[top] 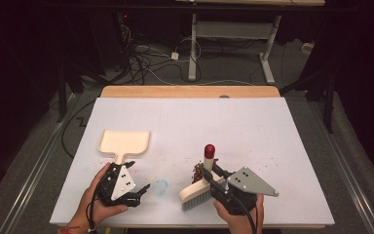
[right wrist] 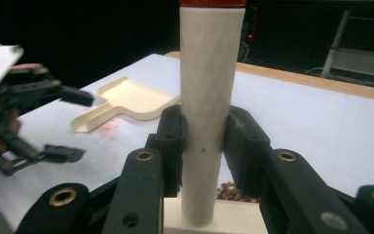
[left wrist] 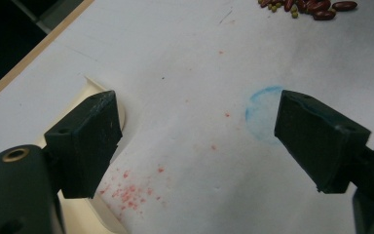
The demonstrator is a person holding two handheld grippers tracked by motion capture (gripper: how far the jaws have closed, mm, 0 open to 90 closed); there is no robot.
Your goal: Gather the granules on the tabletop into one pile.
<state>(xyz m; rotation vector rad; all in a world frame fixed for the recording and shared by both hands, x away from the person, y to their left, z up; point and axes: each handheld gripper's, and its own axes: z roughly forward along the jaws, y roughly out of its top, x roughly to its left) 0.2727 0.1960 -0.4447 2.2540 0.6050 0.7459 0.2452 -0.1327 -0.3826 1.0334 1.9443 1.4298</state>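
Note:
A cream dustpan (top: 124,142) lies flat at the table's left, its handle pointing toward me. My left gripper (top: 137,176) hovers open just beside that handle; in the left gripper view its jaws (left wrist: 199,141) stand wide apart with nothing between them, and the dustpan's handle (left wrist: 91,84) shows behind the left jaw. My right gripper (top: 212,173) is shut on the cream, red-capped handle of a brush (top: 209,152), whose bristles (top: 198,199) rest on the table. In the right gripper view both pads clamp the brush handle (right wrist: 208,97). A small pile of red beans (top: 197,170) lies next to the brush.
A faint blue ring (top: 161,185) is drawn on the white sheet between the grippers. Red specks dot the sheet (left wrist: 126,192) near the dustpan handle. The table's wooden far edge (top: 190,91) faces a dark floor with cables and a desk frame (top: 233,34).

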